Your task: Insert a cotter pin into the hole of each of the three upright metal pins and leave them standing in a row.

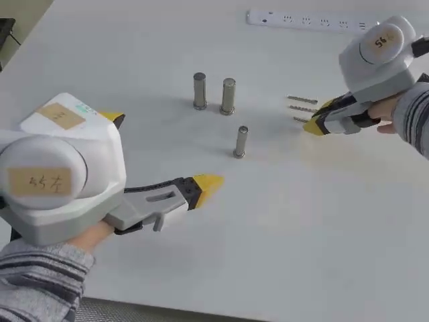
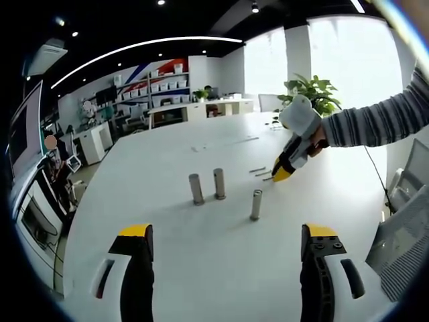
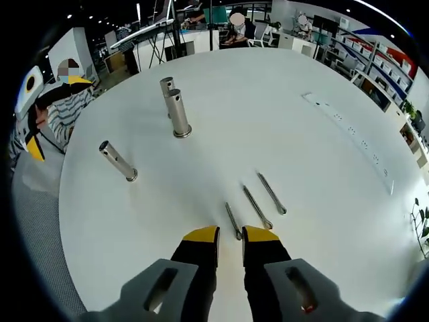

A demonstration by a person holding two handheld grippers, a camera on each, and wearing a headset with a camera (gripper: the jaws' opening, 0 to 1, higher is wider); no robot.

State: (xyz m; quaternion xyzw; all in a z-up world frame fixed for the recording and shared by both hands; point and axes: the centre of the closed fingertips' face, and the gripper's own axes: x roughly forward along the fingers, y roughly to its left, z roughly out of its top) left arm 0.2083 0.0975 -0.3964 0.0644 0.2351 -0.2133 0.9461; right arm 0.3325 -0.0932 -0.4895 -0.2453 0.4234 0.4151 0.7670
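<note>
Three upright metal pins stand on the white table: two side by side [image 1: 200, 90] [image 1: 228, 96] and a smaller one [image 1: 240, 141] nearer to me. Right of them lie three cotter pins [image 1: 302, 109] in parallel. My right gripper [image 1: 315, 125] [image 3: 230, 236] is down at the nearest cotter pin [image 3: 232, 220]; its jaws stand a narrow gap apart, with that pin's near end between the tips. My left gripper [image 2: 228, 235] [image 1: 161, 151] hovers wide open and holds nothing, short of the small metal pin [image 2: 255, 204].
A white power strip [image 1: 301, 20] lies along the table's far edge. Bare tabletop [image 1: 301, 221] stretches in front of the pins. In the background are office desks, shelves and a potted plant [image 2: 312, 90].
</note>
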